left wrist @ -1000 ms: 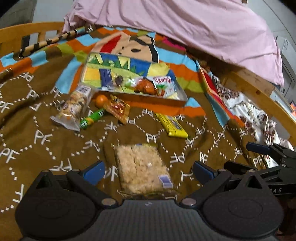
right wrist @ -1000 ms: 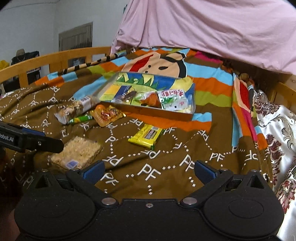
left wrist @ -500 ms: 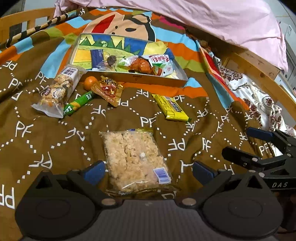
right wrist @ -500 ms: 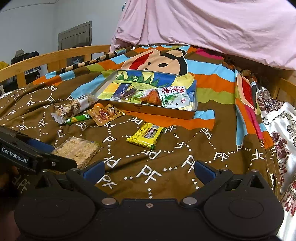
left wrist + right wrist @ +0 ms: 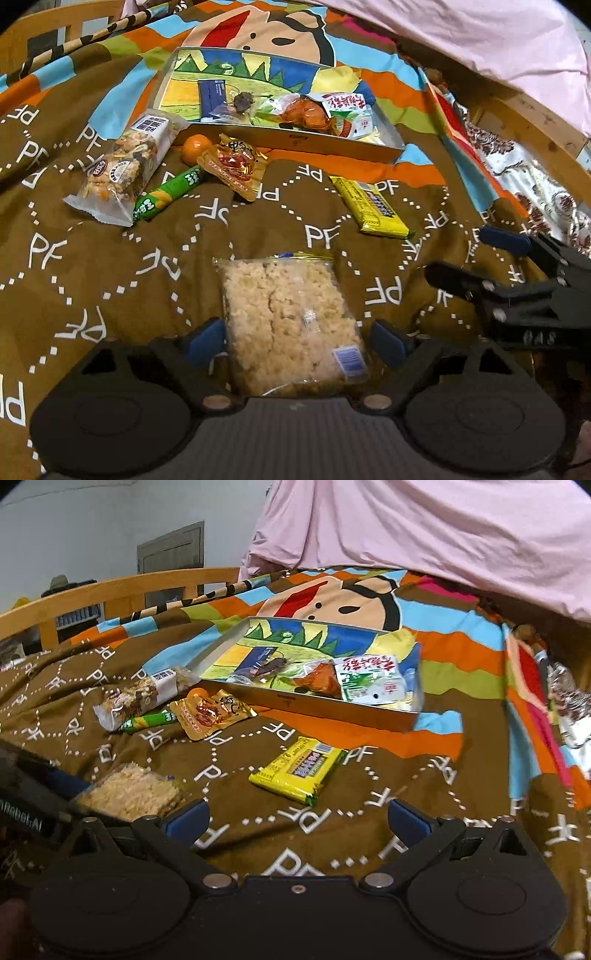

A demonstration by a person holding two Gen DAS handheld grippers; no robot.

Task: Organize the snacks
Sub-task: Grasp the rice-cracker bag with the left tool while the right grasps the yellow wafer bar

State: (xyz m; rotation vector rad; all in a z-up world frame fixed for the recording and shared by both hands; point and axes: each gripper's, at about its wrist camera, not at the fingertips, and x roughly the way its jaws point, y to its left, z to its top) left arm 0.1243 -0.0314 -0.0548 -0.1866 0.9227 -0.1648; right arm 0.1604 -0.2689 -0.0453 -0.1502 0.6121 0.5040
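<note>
A clear pack of rice crisps (image 5: 291, 325) lies on the brown blanket between the blue pads of my left gripper (image 5: 295, 343). Its jaws are closing; the pads stand right at the pack's sides and I see no squeeze. My right gripper (image 5: 297, 819) is open over bare blanket, just short of a yellow bar (image 5: 299, 770). The left wrist view also shows this right gripper (image 5: 476, 258) low at the right, with the yellow bar (image 5: 373, 206) beyond it. The metal tray (image 5: 295, 138) with a picture bottom holds several snacks. The rice crisps (image 5: 129, 794) show at the left of the right wrist view.
Loose before the tray (image 5: 314, 705) lie a nut bar pack (image 5: 118, 170), a green stick (image 5: 166, 194), a small orange (image 5: 195, 147) and a gold pouch (image 5: 234, 170). A pink pillow (image 5: 443, 535) lies behind. A wooden rail (image 5: 110, 590) runs along the left.
The left gripper came down and forward over the rice crisps, and its pads drew in to the pack's sides. The right gripper moved forward and lower, nearer the yellow bar.
</note>
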